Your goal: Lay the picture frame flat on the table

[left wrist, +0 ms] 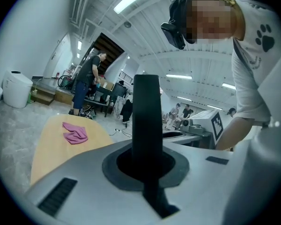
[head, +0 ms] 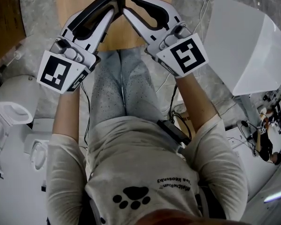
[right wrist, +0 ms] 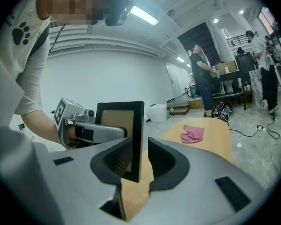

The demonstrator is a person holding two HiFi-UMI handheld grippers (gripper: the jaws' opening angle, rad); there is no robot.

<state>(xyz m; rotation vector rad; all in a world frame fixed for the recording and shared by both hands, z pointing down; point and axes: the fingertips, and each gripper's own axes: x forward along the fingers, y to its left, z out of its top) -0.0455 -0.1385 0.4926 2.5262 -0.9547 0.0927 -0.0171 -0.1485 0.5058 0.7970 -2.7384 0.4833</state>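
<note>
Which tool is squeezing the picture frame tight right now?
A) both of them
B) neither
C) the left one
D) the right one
C: the left tool is clamped on the edge of the picture frame, while the right tool has its jaws apart around it.

Look: black rectangular picture frame [right wrist: 138, 139], with a tan panel inside its border.
Pose: I see it standing upright on edge, its thin side turned toward my right claw's camera.
Place: one side edge is clamped in my left claw [head: 113, 8]. The opposite edge sits between my right claw's [head: 130, 6] parted jaws, pads clear of it.
</note>
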